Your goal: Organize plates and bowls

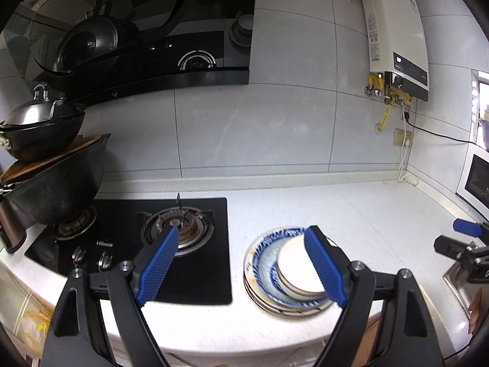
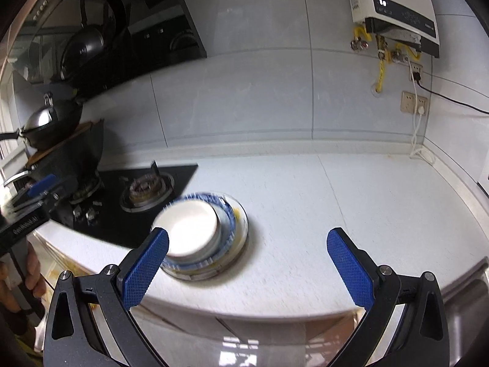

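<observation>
A home kitchen is shown: a black glass two-burner gas hob (image 1: 195, 244) is set into a white speckled worktop (image 1: 351, 211), a black glass extractor hood (image 1: 152, 30) is mounted above, and a white wall-mounted water heater (image 1: 397, 39) is fixed to grey tiles.

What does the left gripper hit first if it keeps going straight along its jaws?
Probably the bare counter, just past the hob's right edge. The left gripper, jaws open, has the plate stack off to the right. Depth is uncertain.
</observation>
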Motion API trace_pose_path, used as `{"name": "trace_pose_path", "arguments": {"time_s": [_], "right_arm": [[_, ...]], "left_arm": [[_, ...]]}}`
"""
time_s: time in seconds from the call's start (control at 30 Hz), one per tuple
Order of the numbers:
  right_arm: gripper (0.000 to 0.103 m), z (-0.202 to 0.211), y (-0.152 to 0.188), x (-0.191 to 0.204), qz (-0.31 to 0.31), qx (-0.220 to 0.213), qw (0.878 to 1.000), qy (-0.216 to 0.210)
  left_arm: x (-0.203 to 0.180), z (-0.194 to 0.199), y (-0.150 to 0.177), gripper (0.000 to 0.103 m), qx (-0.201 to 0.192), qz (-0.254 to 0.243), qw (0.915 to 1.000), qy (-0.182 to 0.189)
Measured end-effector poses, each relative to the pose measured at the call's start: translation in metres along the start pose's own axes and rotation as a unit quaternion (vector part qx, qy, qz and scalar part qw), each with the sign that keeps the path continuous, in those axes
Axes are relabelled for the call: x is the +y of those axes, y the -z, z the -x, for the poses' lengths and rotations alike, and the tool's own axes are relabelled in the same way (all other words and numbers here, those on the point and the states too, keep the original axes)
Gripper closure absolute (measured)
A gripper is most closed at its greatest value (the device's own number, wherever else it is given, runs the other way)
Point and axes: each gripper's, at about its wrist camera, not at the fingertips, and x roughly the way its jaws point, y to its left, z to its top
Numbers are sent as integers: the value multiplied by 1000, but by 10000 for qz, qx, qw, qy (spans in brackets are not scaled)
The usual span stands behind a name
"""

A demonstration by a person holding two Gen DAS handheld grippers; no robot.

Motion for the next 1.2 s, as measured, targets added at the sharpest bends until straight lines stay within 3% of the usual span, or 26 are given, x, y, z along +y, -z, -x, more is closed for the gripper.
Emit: {"name": "trace_pose_path", "arguments": {"time_s": [0.3, 0.57, 0.97, 1.2], "right_arm": [[1, 28, 31, -20, -38, 147, 9994, -299], [1, 35, 51, -16, -114, 340, 9973, -642], [1, 58, 48, 8, -193, -2, 9971, -742], [1, 56, 48, 21, -278, 67, 9973, -675]], "left_arm": [[-34, 44, 34, 19, 478, 10, 9987, -191], [-43, 77, 56, 19, 775, 40, 9962, -387], [-33, 94, 43, 19, 605, -111, 9980, -151], [-24, 88, 39, 19, 677, -69, 9977, 32]]}}
